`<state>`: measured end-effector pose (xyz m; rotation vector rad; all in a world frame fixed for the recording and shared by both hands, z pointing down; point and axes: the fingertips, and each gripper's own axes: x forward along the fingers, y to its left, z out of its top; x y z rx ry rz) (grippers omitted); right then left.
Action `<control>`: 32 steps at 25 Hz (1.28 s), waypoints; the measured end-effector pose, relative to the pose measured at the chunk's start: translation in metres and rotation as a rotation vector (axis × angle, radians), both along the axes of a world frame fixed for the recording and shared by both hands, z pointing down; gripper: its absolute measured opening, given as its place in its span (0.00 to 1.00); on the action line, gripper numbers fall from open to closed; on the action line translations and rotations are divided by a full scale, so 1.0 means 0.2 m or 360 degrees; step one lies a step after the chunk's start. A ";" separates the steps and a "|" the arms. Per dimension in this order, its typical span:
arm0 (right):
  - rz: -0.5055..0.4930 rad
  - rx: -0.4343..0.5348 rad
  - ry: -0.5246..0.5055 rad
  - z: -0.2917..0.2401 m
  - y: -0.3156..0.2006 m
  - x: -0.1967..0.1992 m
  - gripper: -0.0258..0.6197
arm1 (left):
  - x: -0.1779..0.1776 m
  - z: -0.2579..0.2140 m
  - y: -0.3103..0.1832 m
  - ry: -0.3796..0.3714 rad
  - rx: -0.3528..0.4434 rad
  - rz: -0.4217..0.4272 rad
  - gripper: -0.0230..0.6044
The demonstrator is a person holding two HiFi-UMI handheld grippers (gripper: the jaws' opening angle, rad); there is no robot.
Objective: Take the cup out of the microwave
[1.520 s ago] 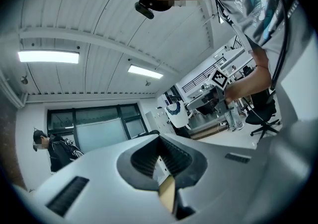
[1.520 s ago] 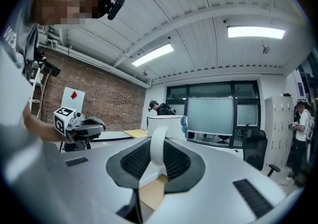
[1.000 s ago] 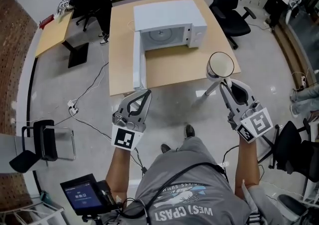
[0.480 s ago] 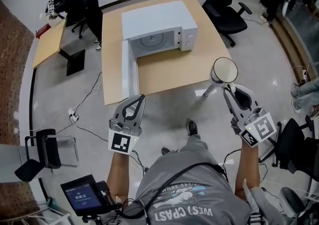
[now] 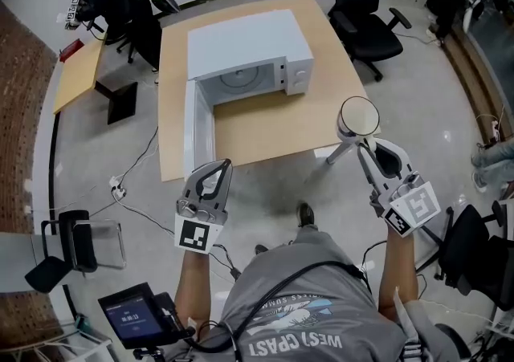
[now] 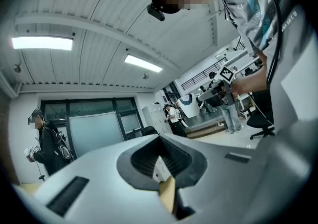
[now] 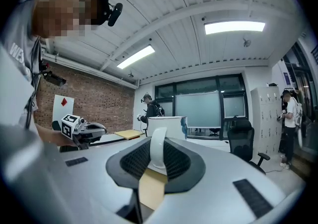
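Left tongs (image 5: 220,168) are closed on nothing. Right tongs (image 5: 361,140) pinch only the handle of the cup (image 5: 356,116), out over the floor (image 5: 450,111), clear of the desk (image 5: 273,124). Thin grip, that: one swing could twist it loose and smash it. Beyond, the microwave (image 5: 250,46) gapes open.

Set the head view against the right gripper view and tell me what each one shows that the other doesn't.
Only the head view: the microwave on the wooden table, its door swung open and its cavity empty. Only the right gripper view: the jaws closed on the handle of the cup, plus the brick wall and ceiling lights. Both: the cup held by the right gripper, clear of the microwave, and the left gripper holding nothing.
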<state>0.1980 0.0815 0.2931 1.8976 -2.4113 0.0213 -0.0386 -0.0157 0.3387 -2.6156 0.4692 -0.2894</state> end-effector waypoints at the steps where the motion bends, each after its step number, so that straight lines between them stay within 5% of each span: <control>1: -0.0002 -0.0004 -0.0003 0.01 -0.02 0.03 0.15 | 0.02 0.01 -0.01 -0.0005 -0.0009 -0.0006 0.11; 16: -0.0029 -0.0097 -0.0092 0.24 -0.38 0.48 0.15 | 0.38 0.14 -0.21 -0.0098 -0.0107 -0.0070 0.11; 26: -0.0066 -0.0175 -0.0145 0.49 -0.62 0.75 0.15 | 0.57 0.26 -0.33 -0.0006 -0.0246 -0.0192 0.11; 32: -0.0043 -0.0225 -0.0144 0.64 -0.79 0.84 0.15 | 0.63 0.30 -0.40 0.0001 -0.0228 -0.0186 0.11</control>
